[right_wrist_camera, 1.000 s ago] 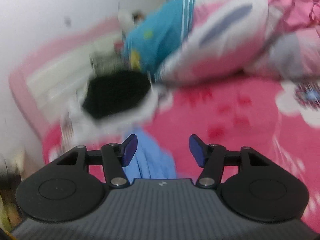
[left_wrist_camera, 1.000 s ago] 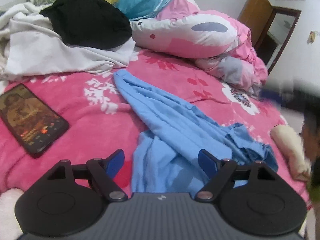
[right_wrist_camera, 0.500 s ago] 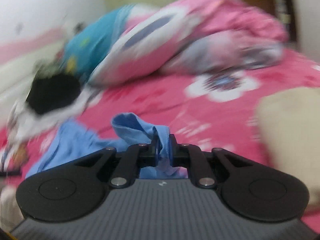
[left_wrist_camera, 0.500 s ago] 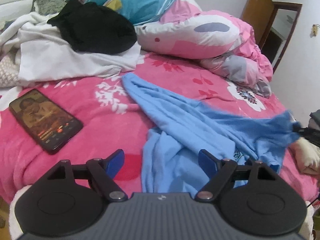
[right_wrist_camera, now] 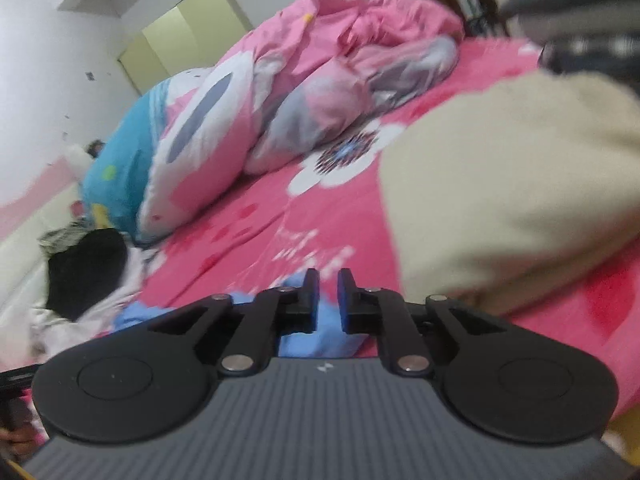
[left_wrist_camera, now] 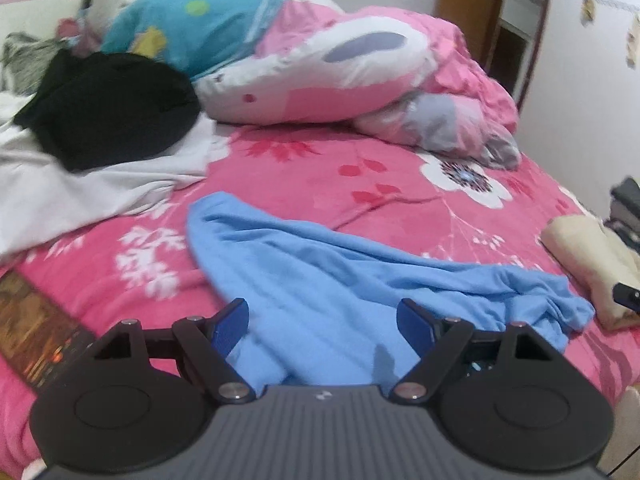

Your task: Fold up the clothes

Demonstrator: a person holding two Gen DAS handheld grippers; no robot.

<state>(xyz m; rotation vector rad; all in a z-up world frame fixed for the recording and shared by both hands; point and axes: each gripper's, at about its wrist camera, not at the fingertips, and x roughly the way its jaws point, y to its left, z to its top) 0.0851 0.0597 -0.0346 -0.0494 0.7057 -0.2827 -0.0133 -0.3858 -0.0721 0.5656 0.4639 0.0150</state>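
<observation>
A light blue garment [left_wrist_camera: 340, 272] lies stretched across the pink flowered bed, its bunched right end resting near a rolled cream cloth [left_wrist_camera: 588, 264]. My left gripper [left_wrist_camera: 324, 320] hangs open just above the garment's near edge, nothing between its fingers. In the right wrist view my right gripper [right_wrist_camera: 329, 288] shows a narrow gap and its jaws are opening. The blue garment [right_wrist_camera: 308, 340] lies under them, not pinched. The cream cloth [right_wrist_camera: 500, 200] fills the right of that view.
A black garment [left_wrist_camera: 108, 112] sits on a white one [left_wrist_camera: 60, 184] at the back left. A bunched pink quilt [left_wrist_camera: 340, 68] lies along the far side. A phone [left_wrist_camera: 32, 328] rests at the near left. Dark folded clothes [left_wrist_camera: 626, 204] lie at the right edge.
The right gripper shut on the garment's end, pulled it to the right, and now its jaws have parted off the cloth. The left gripper stayed open and shifted over the garment.
</observation>
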